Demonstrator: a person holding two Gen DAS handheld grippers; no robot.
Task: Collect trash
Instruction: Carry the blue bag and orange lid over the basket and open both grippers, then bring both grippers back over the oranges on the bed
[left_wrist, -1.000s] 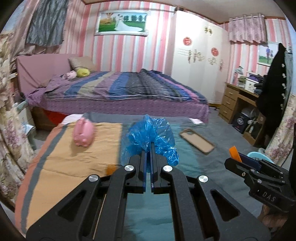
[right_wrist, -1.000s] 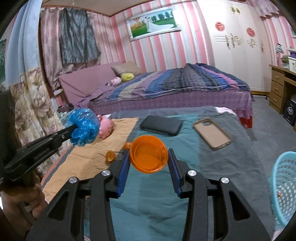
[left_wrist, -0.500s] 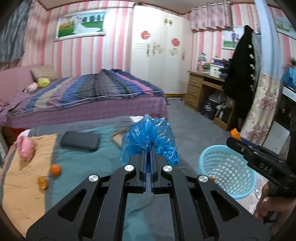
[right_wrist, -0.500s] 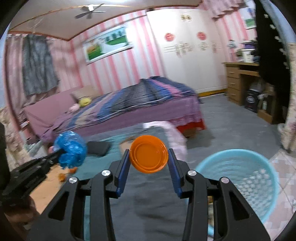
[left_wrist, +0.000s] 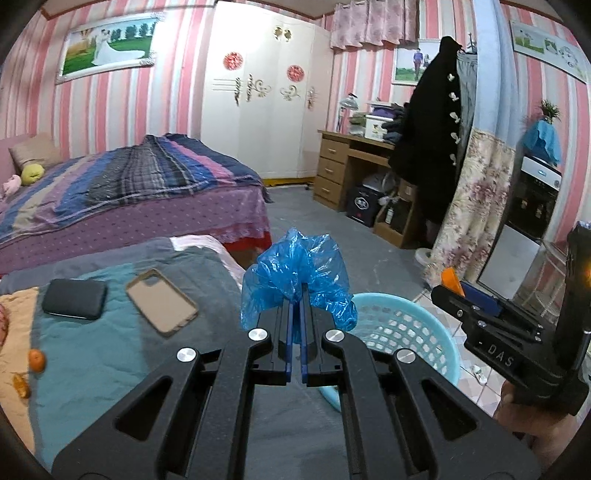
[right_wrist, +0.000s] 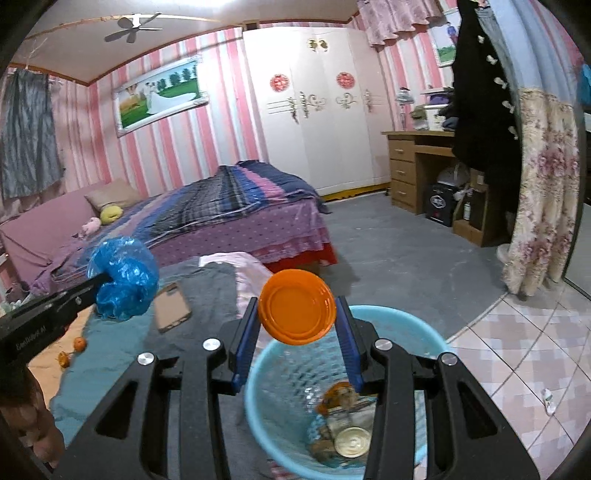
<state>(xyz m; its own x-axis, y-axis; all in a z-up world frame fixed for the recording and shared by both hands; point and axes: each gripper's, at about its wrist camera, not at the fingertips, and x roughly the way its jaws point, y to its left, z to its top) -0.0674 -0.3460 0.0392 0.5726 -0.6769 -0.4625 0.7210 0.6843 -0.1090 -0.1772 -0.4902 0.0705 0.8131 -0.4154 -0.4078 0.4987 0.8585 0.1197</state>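
On the right claw (left_wrist: 452, 282), clamping an orange lid (right_wrist: 297, 312), "DAS" reads; left claw (left_wrist: 295, 295) pinches blue plastic (left_wrist: 297, 271).

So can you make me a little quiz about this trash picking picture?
1. True or false: the right gripper is holding the orange lid.
2. What is the left gripper holding? A) a phone case B) a crumpled blue plastic bag C) a pillow
3. Fill in: the right gripper is above the light blue ____, which already has some trash in it.

Key
1. True; its pads press on both sides of the lid.
2. B, the blue plastic bag; the phone case lies on the bed cover.
3. Basket.
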